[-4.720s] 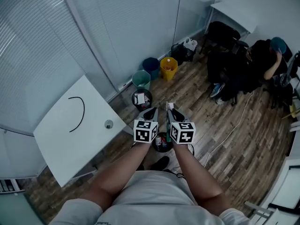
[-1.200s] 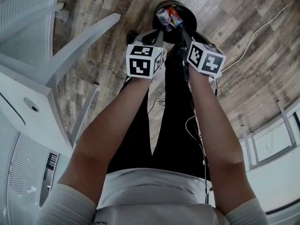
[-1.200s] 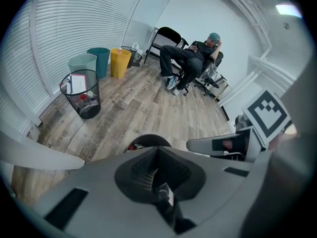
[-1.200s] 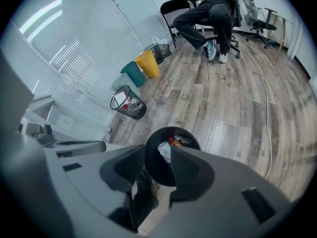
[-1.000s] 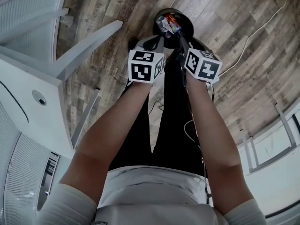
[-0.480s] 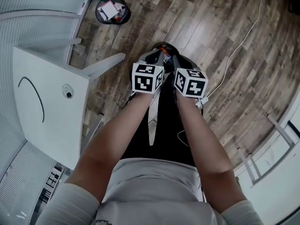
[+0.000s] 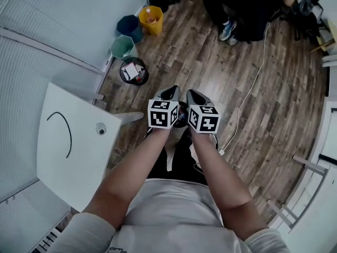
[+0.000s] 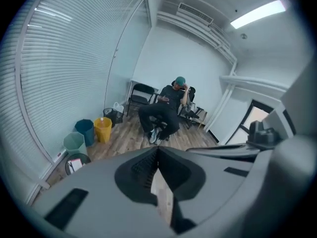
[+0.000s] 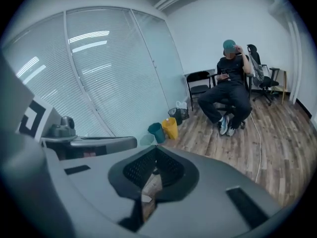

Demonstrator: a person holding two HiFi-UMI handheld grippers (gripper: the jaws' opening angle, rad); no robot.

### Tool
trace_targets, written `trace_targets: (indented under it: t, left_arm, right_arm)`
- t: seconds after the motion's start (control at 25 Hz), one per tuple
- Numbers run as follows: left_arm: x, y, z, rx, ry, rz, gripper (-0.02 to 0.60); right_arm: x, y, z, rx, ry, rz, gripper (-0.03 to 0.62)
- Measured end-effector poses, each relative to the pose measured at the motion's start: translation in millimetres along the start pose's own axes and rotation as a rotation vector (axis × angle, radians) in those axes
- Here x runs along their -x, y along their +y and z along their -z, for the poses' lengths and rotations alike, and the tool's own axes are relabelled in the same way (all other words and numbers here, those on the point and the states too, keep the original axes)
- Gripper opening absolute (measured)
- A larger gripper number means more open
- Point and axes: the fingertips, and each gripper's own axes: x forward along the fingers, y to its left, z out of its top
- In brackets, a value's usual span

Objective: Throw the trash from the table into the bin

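My left gripper (image 7: 171, 91) and right gripper (image 7: 192, 94) are held side by side in front of me, high above the floor. A black bin (image 7: 181, 116) shows only as a dark sliver between their marker cubes, and its contents are hidden. The left gripper (image 8: 158, 152) has its jaws together with nothing in them. The right gripper (image 9: 154, 155) has just closed its jaws on nothing. The white table (image 7: 79, 157) at the left carries a black cable (image 7: 64, 133) and a round grommet (image 7: 100, 129). I see no trash on it.
A second black bin (image 7: 134, 70) with paper stands by the blinds, next to two teal bins (image 7: 122, 47) and a yellow one (image 7: 151, 20). A person (image 7: 247, 7) sits on a chair at the far side. A white cord (image 7: 247, 91) crosses the wood floor.
Both grippers have risen away from the black bin with the coloured wrapper. The head view has lifted, bringing the table top, the row of bins and the seated person into sight.
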Motion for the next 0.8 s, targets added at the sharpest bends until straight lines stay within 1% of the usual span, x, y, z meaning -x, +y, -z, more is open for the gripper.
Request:
trace_targets:
  t: [0.12,0.2,0.44,0.56,0.64,0.8]
  left_arm:
    - [21.6,-17.4,-50.8,-0.019,-0.069,0.022,0.006]
    - [35.2,-26.5,-77.5,-0.034,-0.109,0.030,0.006]
    - [62.1,-43.2,-132.6,-0.075,-0.209,0.033,0.006]
    - [72.7,-45.7,-162.8,-0.095,-0.254,0.017,0.006]
    - [79.7,-47.5,-178.4,-0.106,-0.283,0.005,0.006]
    - [90.5,-42.1,-195.7,-0.103,-0.328,-0.031,0.006]
  right_arm:
    - [22.7,14.0,-49.8,0.026,-0.064,-0.013,0.006]
    - [38.5,21.8,-81.5,0.052,-0.105,-0.019,0.006]
    - [69.7,36.9,-147.8,0.127,-0.206,-0.029,0.006]
    - [79.2,46.3,-173.7,0.151,-0.243,-0.050,0.006]
    - [84.8,52.5,-184.1,0.167,-0.259,-0.065,0.006]
    - [83.1,67.8,-197.1,0.205,-0.270,-0.112,0.006]
